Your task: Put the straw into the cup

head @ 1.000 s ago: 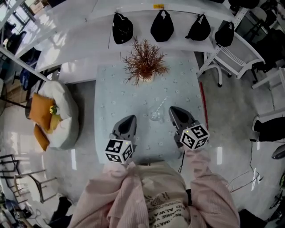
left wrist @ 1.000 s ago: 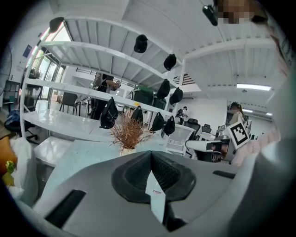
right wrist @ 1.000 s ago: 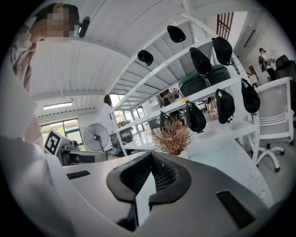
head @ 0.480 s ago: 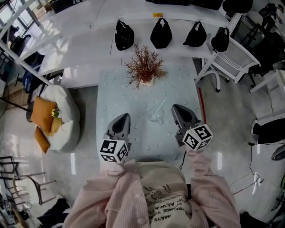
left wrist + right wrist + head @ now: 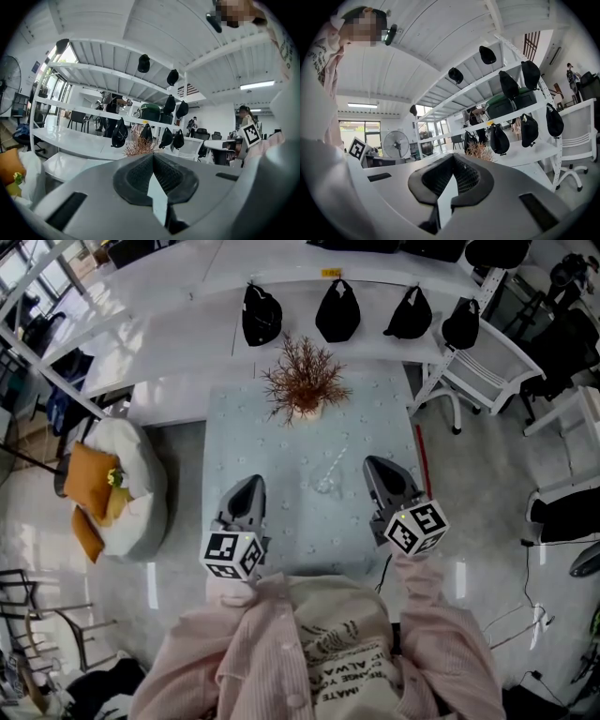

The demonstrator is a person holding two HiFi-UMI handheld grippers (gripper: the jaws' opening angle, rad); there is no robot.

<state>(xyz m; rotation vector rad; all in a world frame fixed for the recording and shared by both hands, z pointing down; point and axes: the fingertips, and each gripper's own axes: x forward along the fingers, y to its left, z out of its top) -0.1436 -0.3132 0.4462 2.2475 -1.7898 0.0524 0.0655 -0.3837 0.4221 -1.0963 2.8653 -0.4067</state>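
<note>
Grey plastic fills both gripper views; the left gripper has its black ribbed pads closed tip to tip with nothing between them; the right gripper reads the same to me, jaws together and empty. From the head view I see both held low over the near part of the pale dotted table, one to each side, each with its marker cube towards the person's pink sleeves. Between them and a little further out sits the clear cup, nearer the right gripper, touched by neither; the thin straw slants away from it towards the far right; I cannot tell whether its end rests in the cup or beside it. Beyond stands a dry reddish plant, then black bags hanging along a white shelf; a white chair stands off to the right.
</note>
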